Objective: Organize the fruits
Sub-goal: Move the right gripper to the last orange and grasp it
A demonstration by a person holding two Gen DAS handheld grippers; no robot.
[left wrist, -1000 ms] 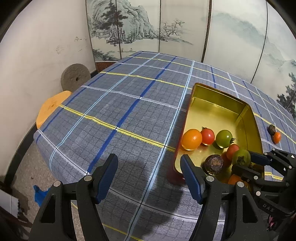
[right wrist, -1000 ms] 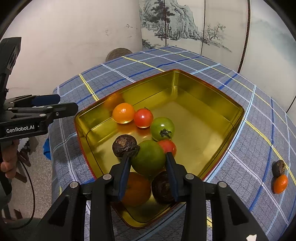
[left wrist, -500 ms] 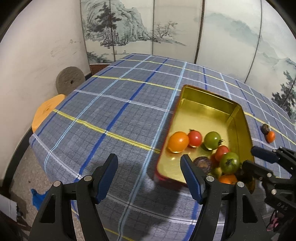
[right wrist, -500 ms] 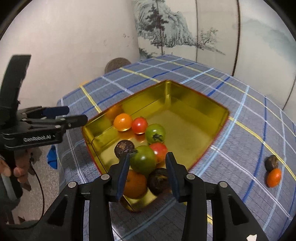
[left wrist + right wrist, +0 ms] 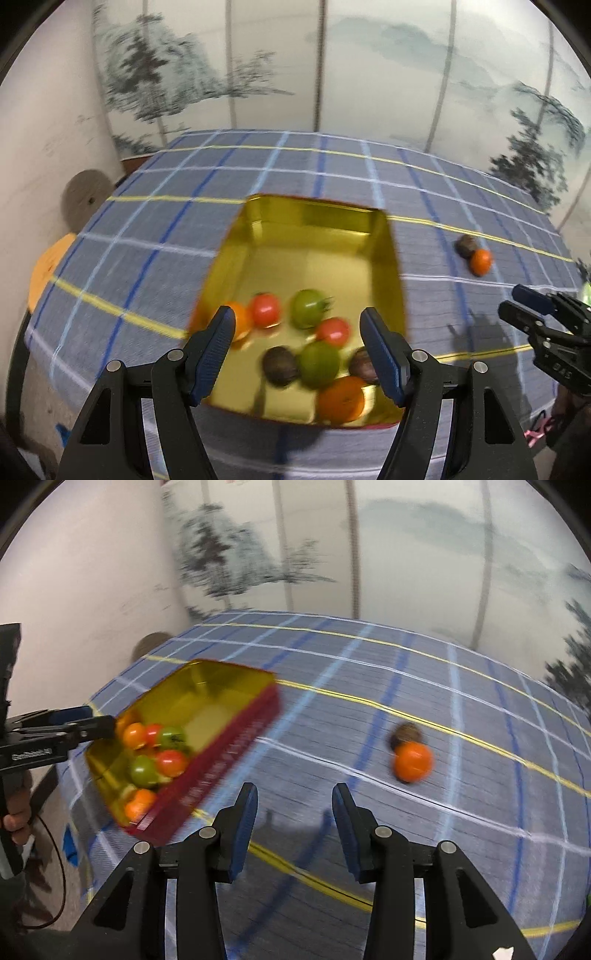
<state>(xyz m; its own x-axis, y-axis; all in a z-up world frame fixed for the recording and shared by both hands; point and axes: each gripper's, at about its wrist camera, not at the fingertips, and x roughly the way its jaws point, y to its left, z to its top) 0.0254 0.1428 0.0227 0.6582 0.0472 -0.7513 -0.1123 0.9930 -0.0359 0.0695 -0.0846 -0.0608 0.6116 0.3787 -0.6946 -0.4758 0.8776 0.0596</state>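
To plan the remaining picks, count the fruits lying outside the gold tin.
2: an orange fruit with a dark fruit beside it, on the cloth right of the tin.

Woven checked cloth (image 5: 147, 236), matt. Glossy gold metal inside the tin (image 5: 314, 243), dull red outside (blurred). Smooth-skinned tomatoes (image 5: 308, 308), rough dark fruit (image 5: 464, 245) beside a shiny orange one (image 5: 481, 262). Matt black plastic gripper (image 5: 291, 812).

A painted folding screen (image 5: 332, 74) behind checked tablecloth (image 5: 147, 240)
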